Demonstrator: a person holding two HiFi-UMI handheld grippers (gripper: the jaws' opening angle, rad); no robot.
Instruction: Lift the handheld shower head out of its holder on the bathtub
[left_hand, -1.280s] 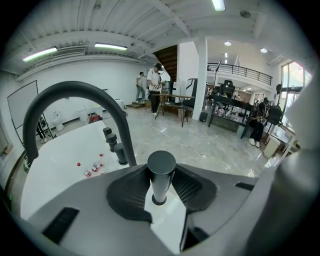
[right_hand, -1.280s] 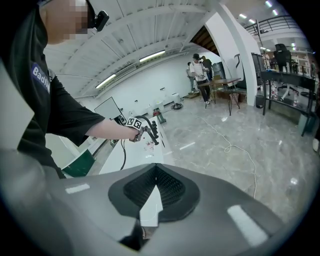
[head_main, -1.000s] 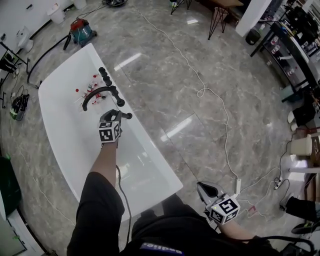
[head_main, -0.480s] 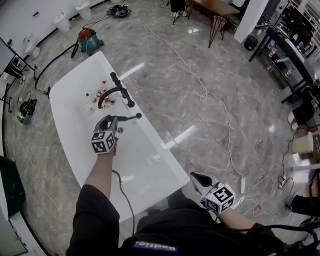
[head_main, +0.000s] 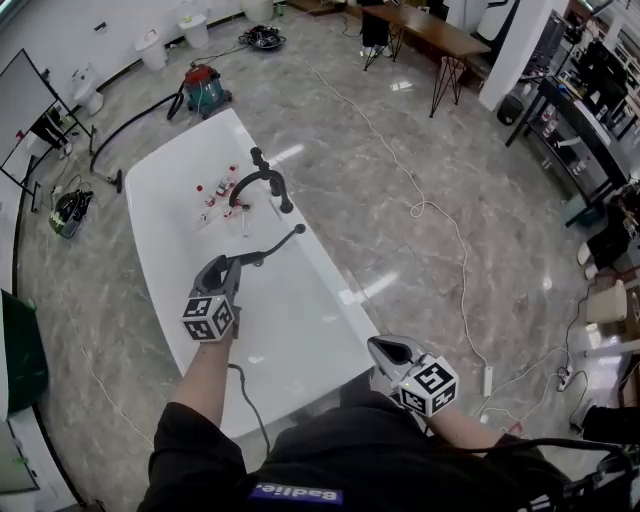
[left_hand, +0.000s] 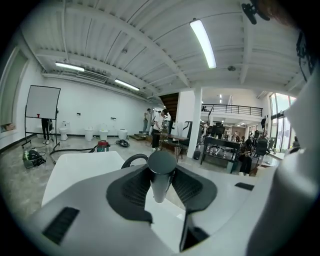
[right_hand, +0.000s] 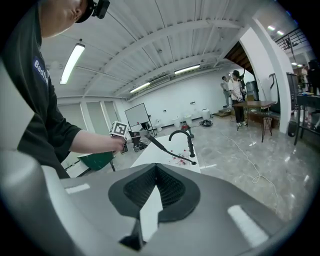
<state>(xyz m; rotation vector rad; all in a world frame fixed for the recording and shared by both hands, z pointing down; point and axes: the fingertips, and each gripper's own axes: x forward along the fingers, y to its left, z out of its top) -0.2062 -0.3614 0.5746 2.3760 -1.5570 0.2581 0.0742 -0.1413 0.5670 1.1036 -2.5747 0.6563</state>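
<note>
Shower head (head_main: 277, 245) slants over the bathtub (head_main: 290, 330), far tip by the rim near the black tap (head_main: 268, 182), w/ left gripper (head_main: 228, 264) jaws squeezing its handle. Right gripper (head_main: 386, 350) jaws are closed & empty. Hold tight, lift straight up so it won't bump the tap.

A slim black handheld shower head (head_main: 272, 246), straight like a wand, is held up over the white bathtub (head_main: 160, 215). Its near end is clamped between the jaws of the left gripper (head_main: 232, 265). From there it slants down across the tub, and its small far tip sits near the right rim.
</note>
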